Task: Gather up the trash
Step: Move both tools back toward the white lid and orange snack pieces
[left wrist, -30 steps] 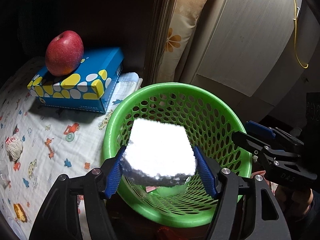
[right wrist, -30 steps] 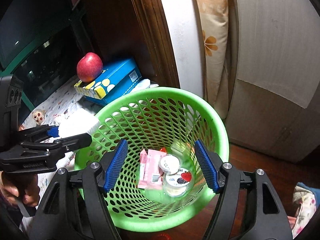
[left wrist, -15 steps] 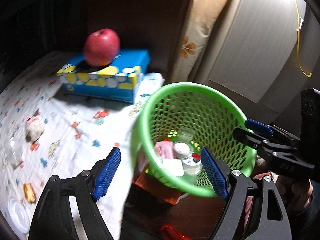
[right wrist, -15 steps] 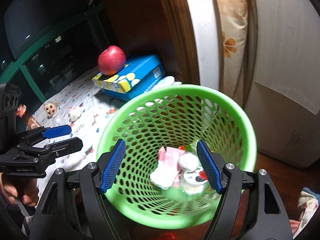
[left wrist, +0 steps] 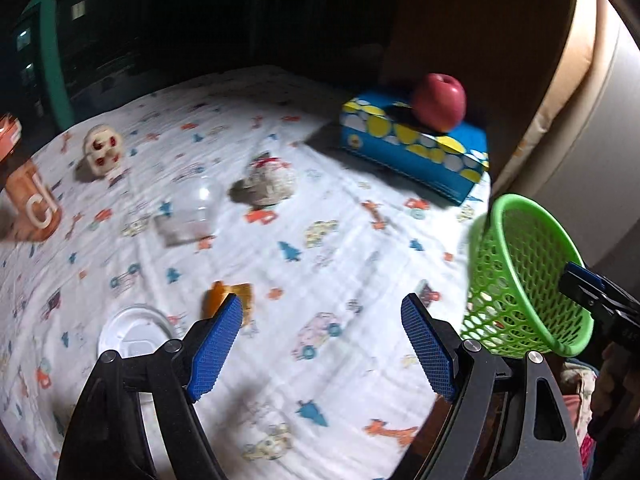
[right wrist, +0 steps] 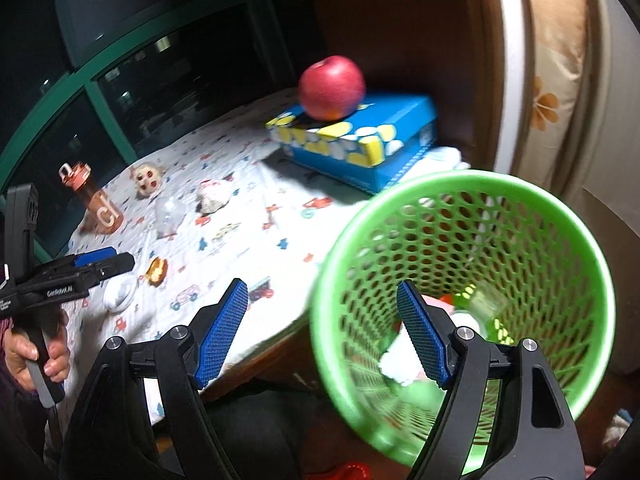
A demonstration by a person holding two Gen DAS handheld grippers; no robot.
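The green mesh basket [right wrist: 540, 208] stands off the table's right edge and holds the white foam block [right wrist: 394, 362] and other wrappers; it also shows in the left wrist view [left wrist: 520, 280]. My left gripper [left wrist: 322, 340] is open and empty over the patterned tablecloth. Near it lie an orange wrapper [left wrist: 230, 300], a white plastic lid [left wrist: 132, 330], a clear plastic cup [left wrist: 188, 216] and a crumpled paper wad [left wrist: 268, 182]. My right gripper [right wrist: 322, 332] is open and empty, at the basket's near left rim.
A red apple [left wrist: 440, 100] sits on a blue tissue box [left wrist: 416, 148] at the back right. A small skull-like figure [left wrist: 102, 152] and an orange bottle [left wrist: 30, 200] stand at the left. Dark window behind; wooden post and curtain at right.
My left gripper opened over the basket and the foam block fell in. It then swung left over the table. The right gripper's view shifted left, with the basket now at its right.
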